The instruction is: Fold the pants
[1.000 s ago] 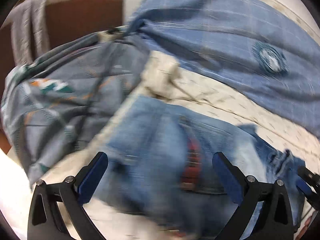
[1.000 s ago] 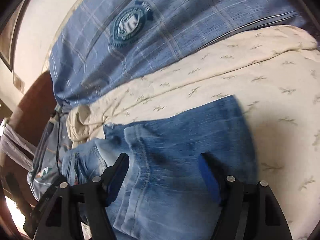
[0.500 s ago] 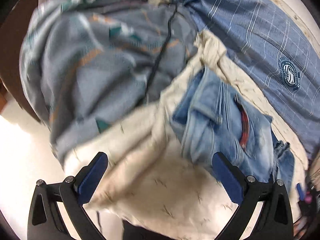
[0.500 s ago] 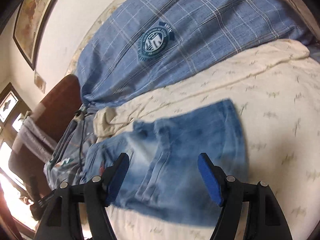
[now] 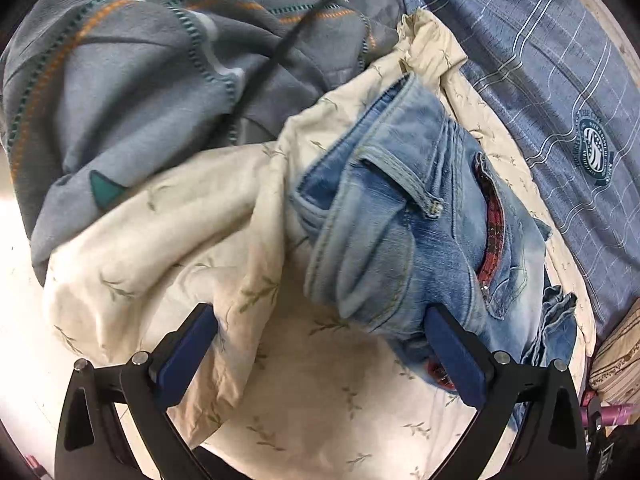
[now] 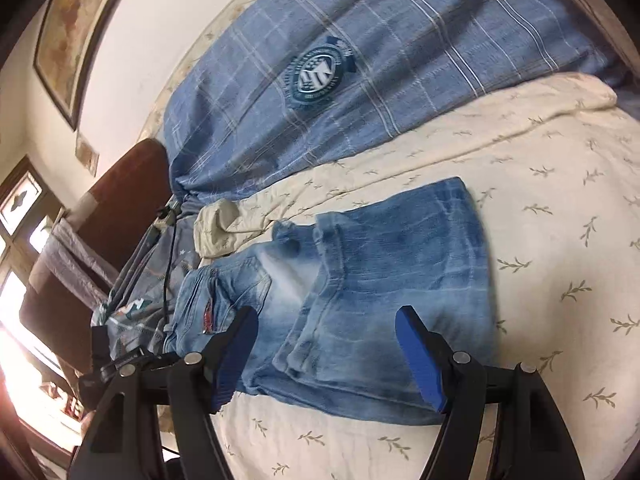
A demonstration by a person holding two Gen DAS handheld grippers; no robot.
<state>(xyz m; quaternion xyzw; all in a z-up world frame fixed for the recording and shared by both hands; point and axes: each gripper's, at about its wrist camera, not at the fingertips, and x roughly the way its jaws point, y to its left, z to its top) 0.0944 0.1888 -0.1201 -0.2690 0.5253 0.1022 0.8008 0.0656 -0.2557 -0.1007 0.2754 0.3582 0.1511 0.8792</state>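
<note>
Both jaws wide apart, empty: left gripper (image 5: 320, 344), right gripper (image 6: 326, 346) above folded jeans (image 6: 380, 280).

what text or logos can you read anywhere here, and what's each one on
No text can be read.
Round teal crest on the blue plaid cover: ring lettering too small and blurred.
Same crest in the left wrist view: lettering too small.
Large white and teal shapes on the grey blanket: cut off at the frame edge, not readable.
Jeans: no label or lettering visible.
</note>
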